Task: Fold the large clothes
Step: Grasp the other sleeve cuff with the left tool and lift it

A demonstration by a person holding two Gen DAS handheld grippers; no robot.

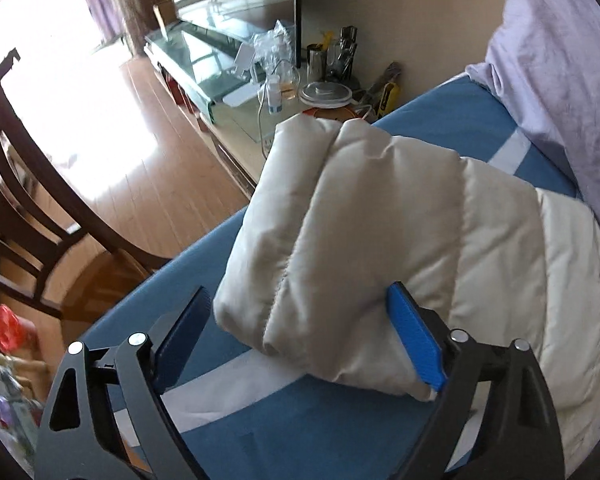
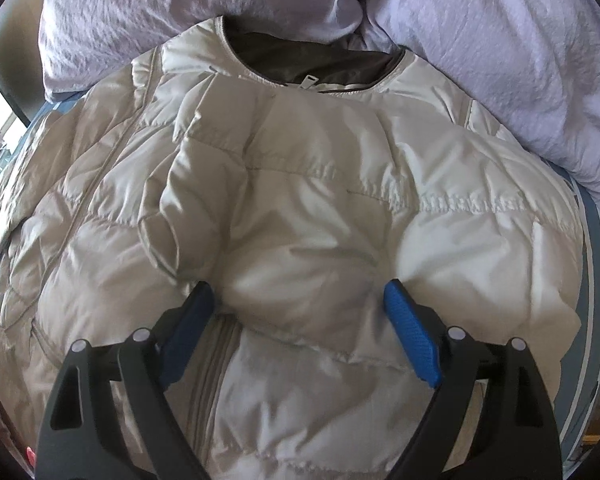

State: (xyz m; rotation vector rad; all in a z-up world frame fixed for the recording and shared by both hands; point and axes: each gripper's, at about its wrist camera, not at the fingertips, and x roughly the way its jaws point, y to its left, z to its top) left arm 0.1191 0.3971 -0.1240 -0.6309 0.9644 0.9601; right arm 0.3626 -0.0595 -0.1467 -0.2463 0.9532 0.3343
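Sleeve [image 1: 340,248] of the cream puffer jacket lies straight ahead of the left gripper [image 1: 300,336], its long axis running away from the camera toward the far edge of the blue bedsheet [image 1: 452,120]. Cuff end is the near end; it bulges into the gap between the jaws. Left jaws stand spread. The right-hand blue pad [image 1: 416,340] touches or nearly touches the quilted fabric; the dark pad on the other side sits apart from it, over bare sheet. No pinch visible yet.

Right gripper [image 2: 298,328] hovers over the jacket body [image 2: 380,184], low on the front panel, just right of the zipper line [image 2: 216,364]. Jaws spread here too, with a puffed mound of fabric swelling between the pads; the pads seem to dent it at the sides, but no closed grip shows. Collar [image 2: 312,64] lies far from this gripper, up against the lavender bedding [image 2: 500,40], so the body's long axis runs from gripper toward collar.

Judgement: left gripper is the one placed for the sleeve, and the coming move turns on that axis. A grip at the cuff would let the sleeve swing across onto the body, where the right gripper could hold the panel down. Padding is thick and slippery-looking; a shallow bite may slide off.
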